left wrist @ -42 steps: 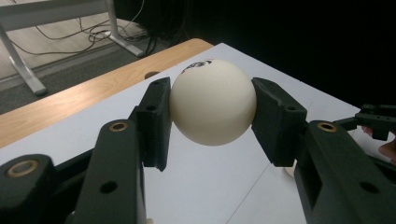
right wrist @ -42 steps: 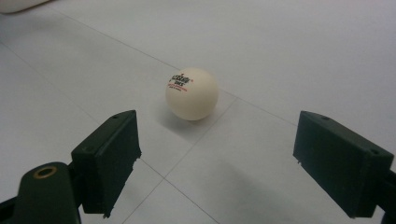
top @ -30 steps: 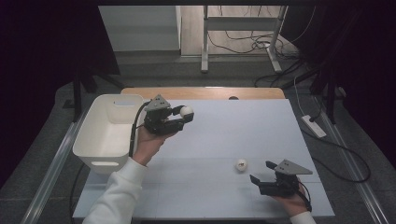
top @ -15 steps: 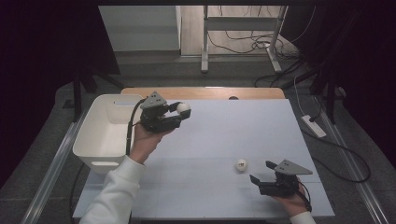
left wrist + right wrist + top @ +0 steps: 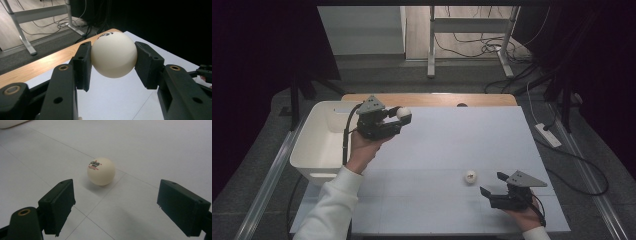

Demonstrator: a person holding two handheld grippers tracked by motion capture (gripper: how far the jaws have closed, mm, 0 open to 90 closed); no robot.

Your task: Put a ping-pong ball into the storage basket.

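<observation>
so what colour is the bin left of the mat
White, best seen in the high view: the plastic bin.

Matt, smooth ball (image 5: 113, 53) between rough matt black claw pads (image 5: 82, 65); white tub (image 5: 319, 145) looks like plastic.

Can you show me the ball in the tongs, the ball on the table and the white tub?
held ball (image 5: 113, 55): left gripper view, its middle.
loose ball (image 5: 101, 171): right gripper view, its middle.
white tub (image 5: 310, 152): high view, its side wall.

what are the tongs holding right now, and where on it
The left tongs pinch a white ball across its middle, one pad on each side. The right tongs stand open, holding nothing.
</observation>
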